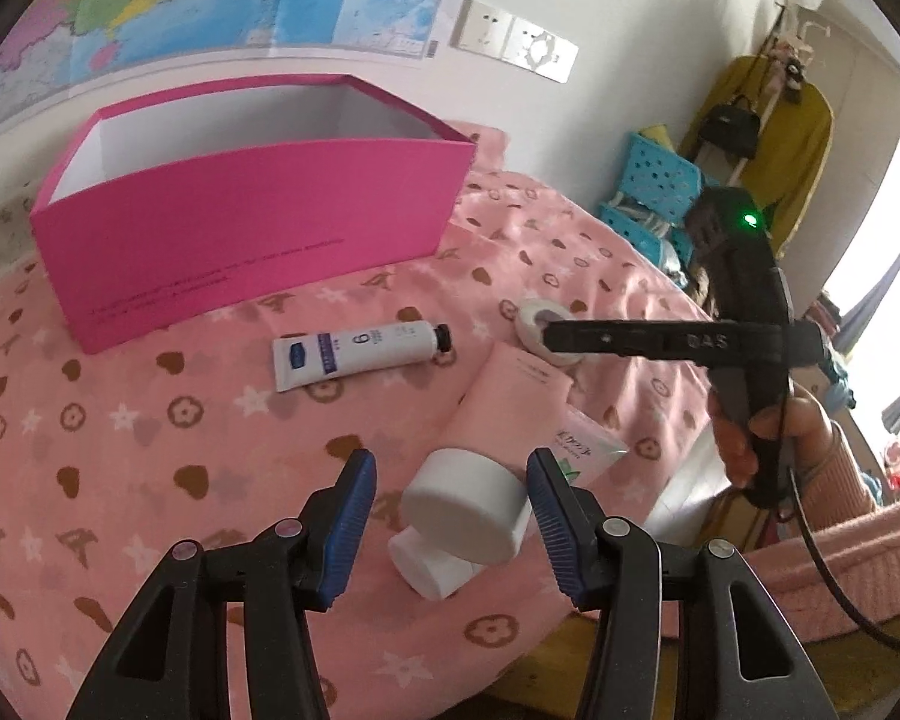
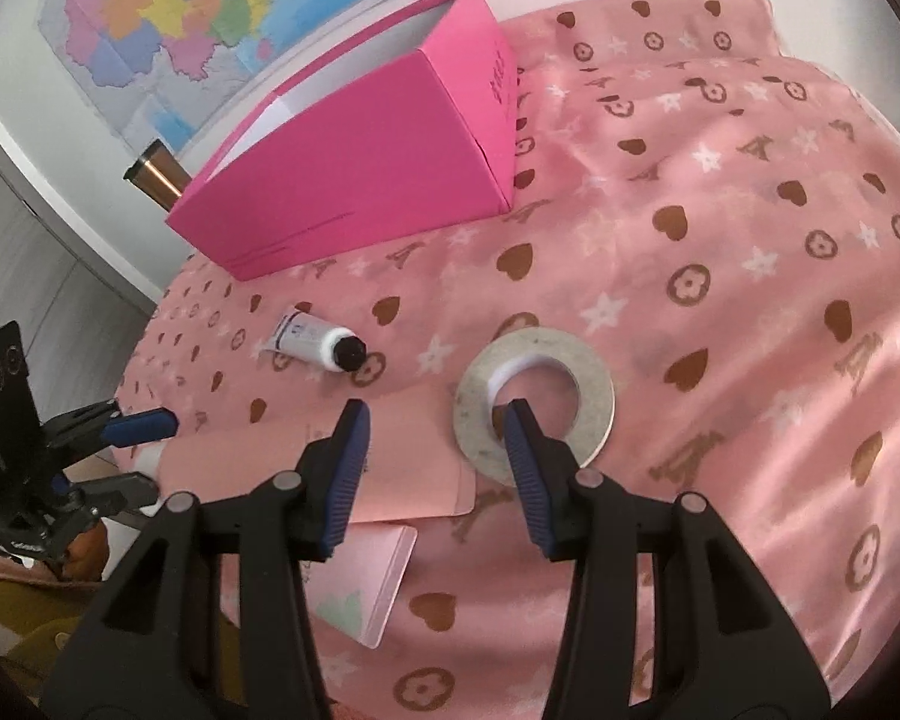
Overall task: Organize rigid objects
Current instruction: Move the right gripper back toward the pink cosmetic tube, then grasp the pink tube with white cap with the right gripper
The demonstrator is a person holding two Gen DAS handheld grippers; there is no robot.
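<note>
Pink bedspread patterned with brown hearts, white stars and ringed flowers. Magenta box, white inside, toward its far edge. White tube, black cap, blue label. Grey-white tape roll. Blue-padded black grippers.

A soft pink cloth, printed with brown hearts and pale stars, is seen lying matt and lightly creased. A matt pink cardboard box is shown with a plain white paper lining. Smooth, faintly glossy plastic is seen on the white tube, its cap shining black, and on the pink tube. The white caps are looking matt. A tape roll is showing a greyish, fibrous paper face. Ribbed blue pads are seen on hard black plastic grippers. A glossy paper map is pictured behind.
</note>
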